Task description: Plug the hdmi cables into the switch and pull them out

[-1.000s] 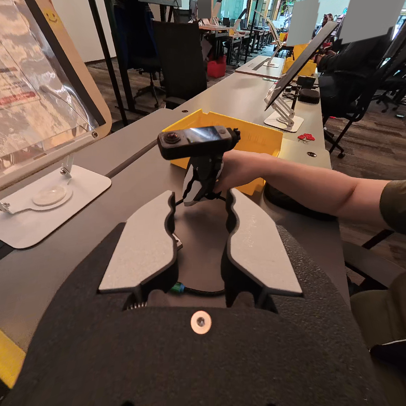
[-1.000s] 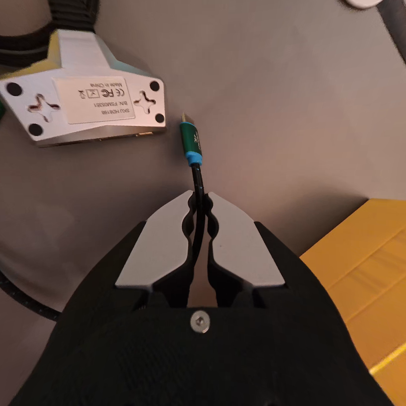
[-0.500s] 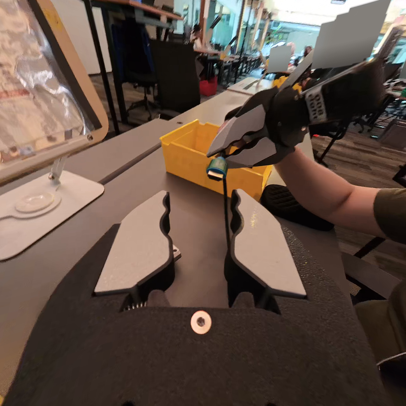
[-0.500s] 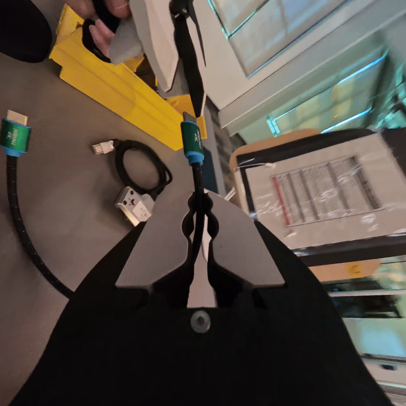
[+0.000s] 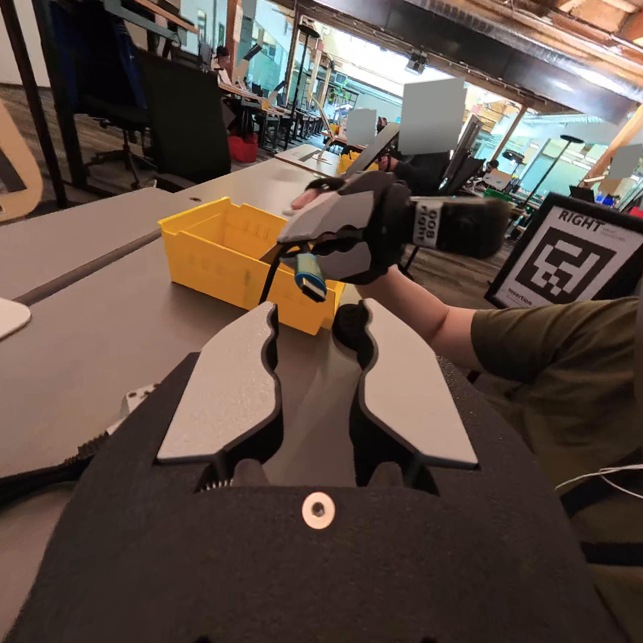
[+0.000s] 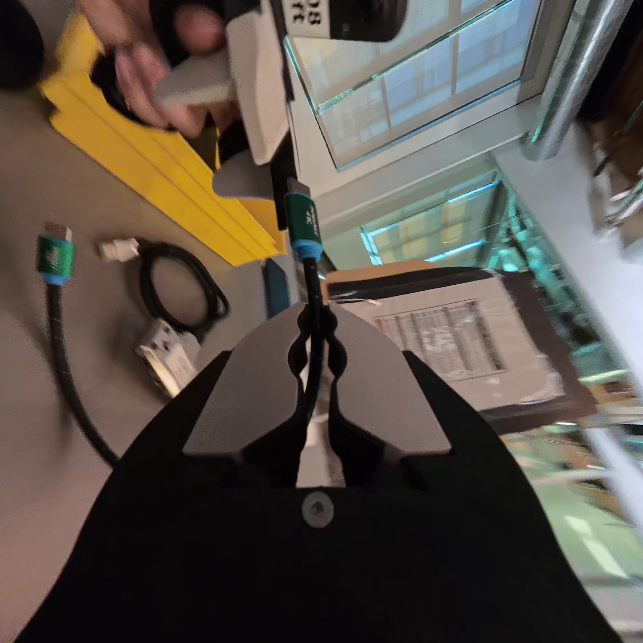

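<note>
My right gripper (image 6: 315,308) is shut on a black braided HDMI cable just behind its green plug with a blue collar (image 6: 301,222). It holds the plug in the air. In the left wrist view the right gripper (image 5: 295,247) hovers over the yellow bin, and the plug (image 5: 309,275) points down toward my left gripper (image 5: 318,308). The left gripper is open and empty, just below the plug. A second green HDMI plug (image 6: 55,257) lies on the grey table. The silver switch (image 6: 163,355) lies beside it, with no cable visibly plugged in. One corner of the switch (image 5: 139,396) shows left of my left finger.
A yellow bin (image 5: 243,250) stands on the table (image 5: 104,330) behind the grippers. A coiled black cable with a white plug (image 6: 118,248) lies by the switch. A framed marker board (image 5: 563,257) stands at the right and a framed sign (image 6: 452,341) at the left. Tip to tip, the grippers are about 6 cm apart.
My right gripper has lifted the cable off the table beside the switch and swung the plug up in front of my left gripper. The left gripper stays open and has tilted up.
</note>
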Tool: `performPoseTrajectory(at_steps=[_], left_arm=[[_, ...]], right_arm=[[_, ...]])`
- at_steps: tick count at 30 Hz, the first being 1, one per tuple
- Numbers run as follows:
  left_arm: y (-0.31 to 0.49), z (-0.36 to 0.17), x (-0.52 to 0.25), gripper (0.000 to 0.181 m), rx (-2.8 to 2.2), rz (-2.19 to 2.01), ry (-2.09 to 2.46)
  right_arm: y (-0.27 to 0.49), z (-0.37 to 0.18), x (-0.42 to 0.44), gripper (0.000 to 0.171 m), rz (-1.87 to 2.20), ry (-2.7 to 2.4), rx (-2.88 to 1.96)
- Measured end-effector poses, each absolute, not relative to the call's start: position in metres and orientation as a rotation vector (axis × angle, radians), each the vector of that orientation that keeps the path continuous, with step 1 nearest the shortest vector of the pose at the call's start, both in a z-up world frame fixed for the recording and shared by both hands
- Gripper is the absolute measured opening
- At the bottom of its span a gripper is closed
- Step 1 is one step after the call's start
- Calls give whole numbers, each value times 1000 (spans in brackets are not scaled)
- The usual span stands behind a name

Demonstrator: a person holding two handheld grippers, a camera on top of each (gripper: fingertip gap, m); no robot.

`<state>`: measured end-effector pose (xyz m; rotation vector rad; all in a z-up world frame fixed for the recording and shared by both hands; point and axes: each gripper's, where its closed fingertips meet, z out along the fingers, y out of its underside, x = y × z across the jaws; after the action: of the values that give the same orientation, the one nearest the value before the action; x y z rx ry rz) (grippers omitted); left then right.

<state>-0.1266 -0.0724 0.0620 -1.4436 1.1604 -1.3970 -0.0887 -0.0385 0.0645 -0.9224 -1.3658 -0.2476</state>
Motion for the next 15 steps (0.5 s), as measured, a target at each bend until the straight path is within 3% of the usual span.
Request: performPoseTrajectory(at_steps=[1, 7, 15], left_arm=[[-72, 66, -127, 42, -1398, -1349, 1157], [-70, 73, -133, 43, -1168, -883, 1240], [-96, 87, -130, 42, -1021, -1002, 1232]], right_arm=[[-41, 63, -90, 10, -113, -1362, -977], [-70, 61, -104, 7, 747, -1333, -1306], [-97, 55, -124, 7, 1248, -1351, -1302]])
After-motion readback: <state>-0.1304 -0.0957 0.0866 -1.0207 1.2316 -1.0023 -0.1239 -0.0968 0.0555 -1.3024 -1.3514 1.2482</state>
